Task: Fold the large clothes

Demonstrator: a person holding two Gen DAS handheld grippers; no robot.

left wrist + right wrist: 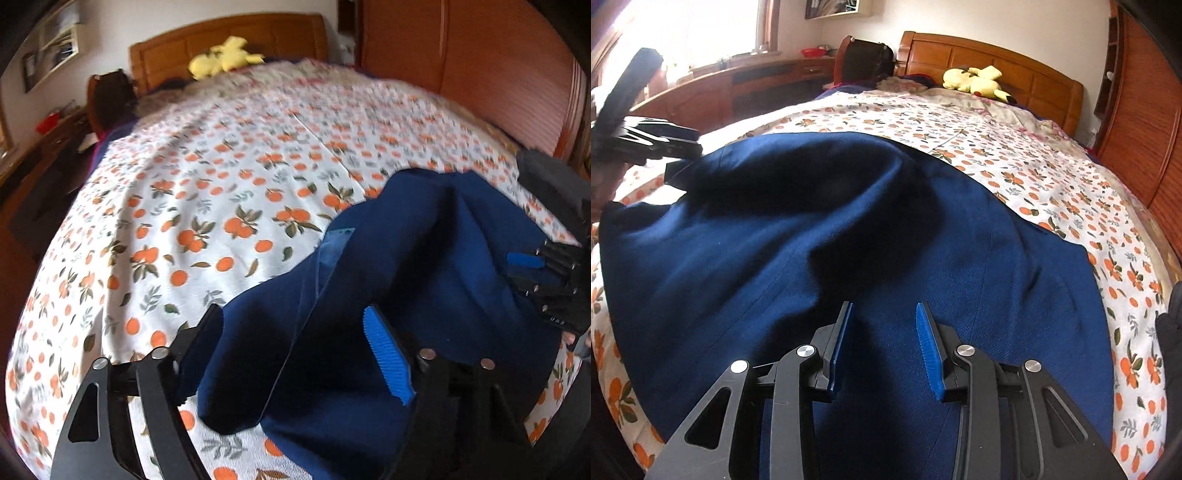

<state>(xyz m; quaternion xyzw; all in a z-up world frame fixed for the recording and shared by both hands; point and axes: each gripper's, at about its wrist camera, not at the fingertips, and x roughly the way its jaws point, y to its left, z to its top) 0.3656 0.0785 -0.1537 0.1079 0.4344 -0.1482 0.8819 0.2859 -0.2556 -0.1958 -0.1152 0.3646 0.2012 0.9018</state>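
The navy garment point(849, 240) is lying on the bed point(1052, 177), bunched between the spread left fingers point(388, 362). The right fingers point(929, 343) are hovering parted over it, gripping nothing.

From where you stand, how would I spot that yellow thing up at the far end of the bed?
Start at the wooden headboard at the top of the bed. Lying right against its foot, on the pillows beyond the orange-print bedspread, is a yellow plush toy. It is the only bright yellow, stuffed thing there; the navy garment lies much nearer.
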